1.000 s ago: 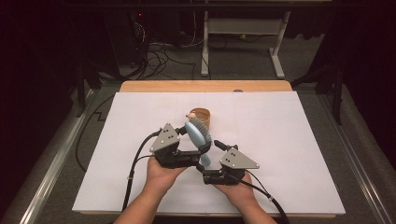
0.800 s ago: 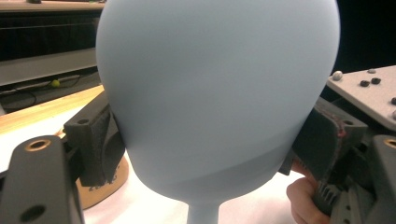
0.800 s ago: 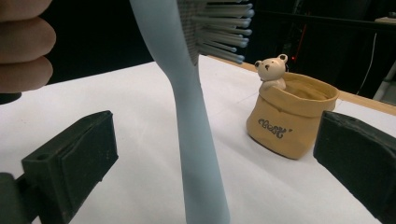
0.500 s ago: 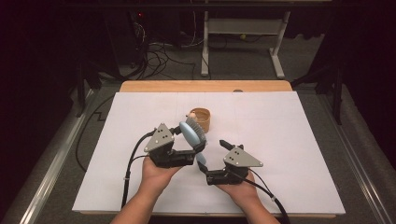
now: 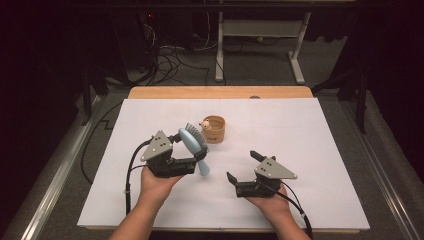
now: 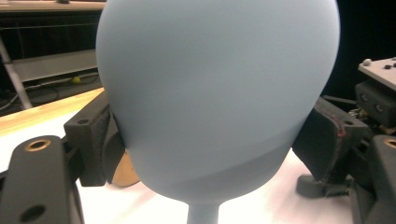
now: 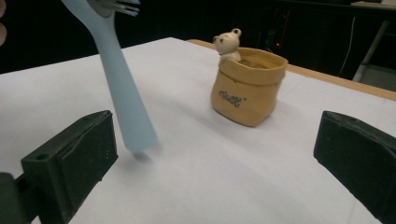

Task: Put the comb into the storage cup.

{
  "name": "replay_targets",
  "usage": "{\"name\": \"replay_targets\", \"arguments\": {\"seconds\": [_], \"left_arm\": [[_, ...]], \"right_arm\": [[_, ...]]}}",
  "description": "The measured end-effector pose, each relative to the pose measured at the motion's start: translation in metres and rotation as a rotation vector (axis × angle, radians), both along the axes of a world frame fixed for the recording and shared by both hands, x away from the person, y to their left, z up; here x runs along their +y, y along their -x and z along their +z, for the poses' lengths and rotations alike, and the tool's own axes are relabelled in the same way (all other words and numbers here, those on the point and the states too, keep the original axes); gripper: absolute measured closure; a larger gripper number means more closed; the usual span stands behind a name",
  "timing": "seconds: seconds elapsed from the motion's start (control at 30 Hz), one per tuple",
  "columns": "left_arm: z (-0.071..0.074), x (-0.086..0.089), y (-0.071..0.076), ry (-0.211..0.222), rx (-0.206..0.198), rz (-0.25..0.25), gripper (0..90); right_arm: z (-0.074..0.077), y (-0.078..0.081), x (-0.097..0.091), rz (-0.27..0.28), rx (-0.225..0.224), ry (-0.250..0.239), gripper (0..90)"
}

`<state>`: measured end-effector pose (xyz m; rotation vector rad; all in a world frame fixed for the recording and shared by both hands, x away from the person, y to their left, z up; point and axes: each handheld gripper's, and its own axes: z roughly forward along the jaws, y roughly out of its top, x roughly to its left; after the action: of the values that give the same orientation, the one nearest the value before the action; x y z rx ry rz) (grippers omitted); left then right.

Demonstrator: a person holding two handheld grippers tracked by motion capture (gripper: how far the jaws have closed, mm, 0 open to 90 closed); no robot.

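Pale blue plastic marks the hairbrush (image 5: 194,148), which is pinched at its rounded head by the left gripper (image 5: 186,159) above the middle of the tabletop (image 5: 320,130), toward the near edge. The brush is held off the white surface, head uppermost and handle slanting down, so that its tip hangs just over the sheet; a faint shadow is seen under the tip in the right gripper view. The smooth, domed back of the head (image 6: 215,93) is turned toward the left gripper's camera, with a black pad pressed to each flank, and the dark bristles are faced away toward the far edge. Such a hold at the widest part probably keeps the handle free for the other hand or for lowering into something.

The right gripper (image 5: 244,169) is held nearer the right side of the near edge, its jaws spread wide with nothing between them, having just been opening. It stands apart from the brush handle (image 7: 122,88), which suggests the brush has been given over to the left side alone.

Beyond the brush, nearer the far edge, a small tan sack-shaped pot (image 5: 214,129) with a bear figure at its rim is set upright. It looks empty, though its inside is poorly shown.
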<state>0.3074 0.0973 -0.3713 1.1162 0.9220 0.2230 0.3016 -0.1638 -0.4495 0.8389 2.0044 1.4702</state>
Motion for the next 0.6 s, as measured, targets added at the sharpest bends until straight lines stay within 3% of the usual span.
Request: {"name": "replay_targets", "arguments": {"seconds": [0.6], "left_arm": [[-0.001,0.05,-0.008,-0.007,-0.003,0.089,20.5]], "right_arm": [[-0.006,0.003,-0.059,-0.118,0.025,0.014,0.1]]}}
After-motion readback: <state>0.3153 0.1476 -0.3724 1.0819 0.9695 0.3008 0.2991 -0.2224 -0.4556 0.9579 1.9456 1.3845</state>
